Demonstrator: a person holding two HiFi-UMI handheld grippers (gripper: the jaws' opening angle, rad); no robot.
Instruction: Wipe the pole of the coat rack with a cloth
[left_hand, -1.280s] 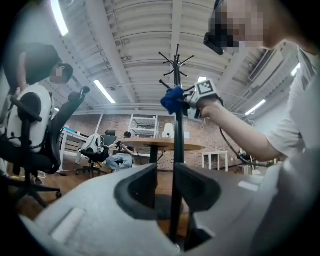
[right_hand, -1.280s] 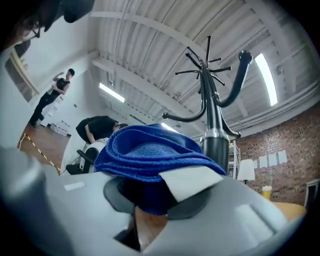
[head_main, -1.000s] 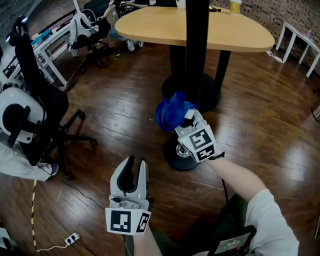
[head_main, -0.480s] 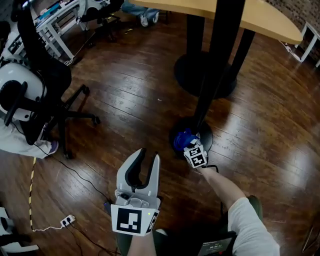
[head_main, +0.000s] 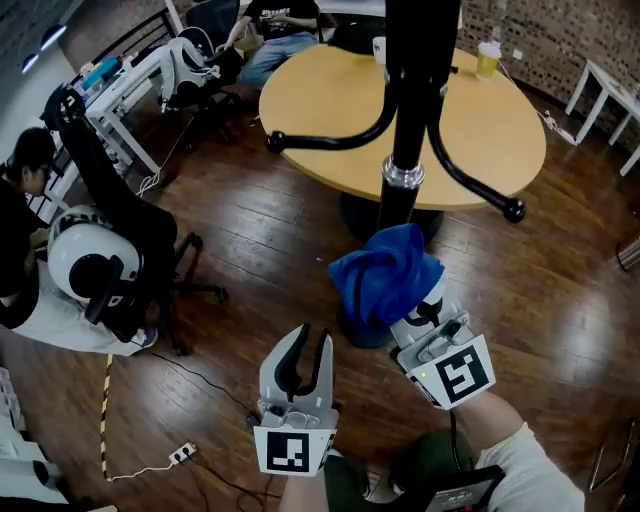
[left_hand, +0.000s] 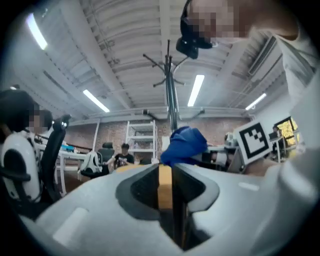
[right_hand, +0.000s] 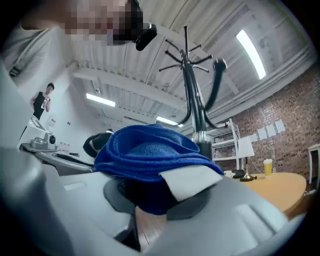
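– What stood around the coat rack?

– A round wooden surface (head_main: 320, 100) right behind it, with a cup (head_main: 487, 58) at its far edge. An office chair (head_main: 120, 240) stood well off to the left on the plank floor (head_main: 260, 230), and a power strip (head_main: 180, 456) lay on the floor near the bottom left.

– Anything in the way of the pole (head_main: 405, 110)?

– 2 curved black arms (head_main: 330, 138) branched out from it, 1 to each side, just above a silver collar (head_main: 402, 175). Below the collar the cloth (head_main: 388, 272) covered it.

– And who had the cloth?

– The right gripper (head_main: 405, 305). Its jaws were clamped on the blue bundle, which bulged up over their tips. In the right gripper view the pole rose just behind the cloth; whether the 2 were touching I could not tell.

– Where was the rack's base (head_main: 358, 328)?

– On the floor under the cloth, half hidden by it.

– The left gripper (head_main: 303, 345)?

– Held low and left of the right one, apart from the pole, with its jaws all but together, only a thin slit between them and nothing in it.
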